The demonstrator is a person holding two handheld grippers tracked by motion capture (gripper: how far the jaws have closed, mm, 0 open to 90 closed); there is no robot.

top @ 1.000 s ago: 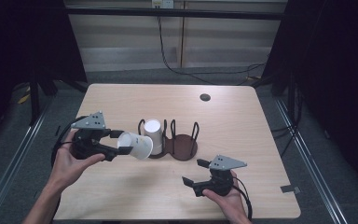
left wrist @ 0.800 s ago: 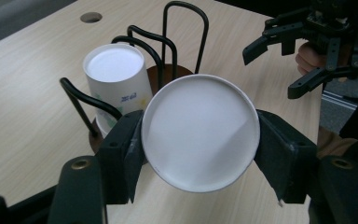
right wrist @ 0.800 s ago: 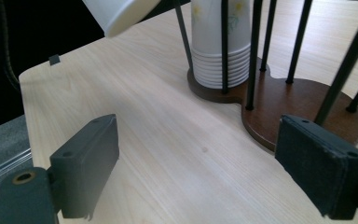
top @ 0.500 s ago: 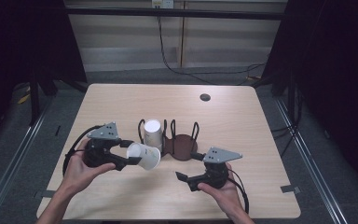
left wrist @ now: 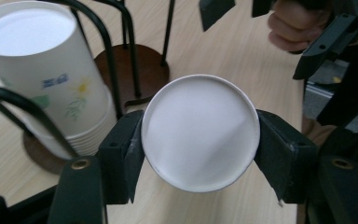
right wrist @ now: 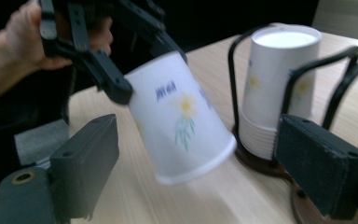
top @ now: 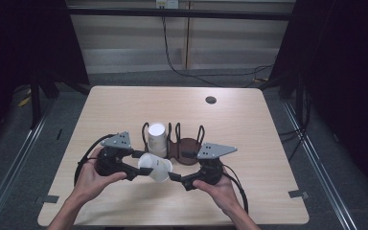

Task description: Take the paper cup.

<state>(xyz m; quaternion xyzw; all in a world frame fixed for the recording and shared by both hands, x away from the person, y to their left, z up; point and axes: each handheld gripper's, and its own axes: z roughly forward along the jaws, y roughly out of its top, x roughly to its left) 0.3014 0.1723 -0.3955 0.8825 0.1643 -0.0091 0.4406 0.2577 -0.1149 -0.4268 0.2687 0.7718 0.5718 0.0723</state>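
White paper cup (right wrist: 182,121) bears yellow flower, blue lettering.

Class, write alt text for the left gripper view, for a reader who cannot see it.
The left gripper clamps a white paper cup by its sides, the cup's flat base facing the camera. Behind it to the left, a stack of flower-printed cups stands upside down in a black wire holder on a wooden table.

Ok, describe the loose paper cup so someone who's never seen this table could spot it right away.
On the wooden table, find the dark wire cup rack with its upside-down stack of cups. Just in front, the left gripper clamps a single paper cup, alone and tipped sideways.
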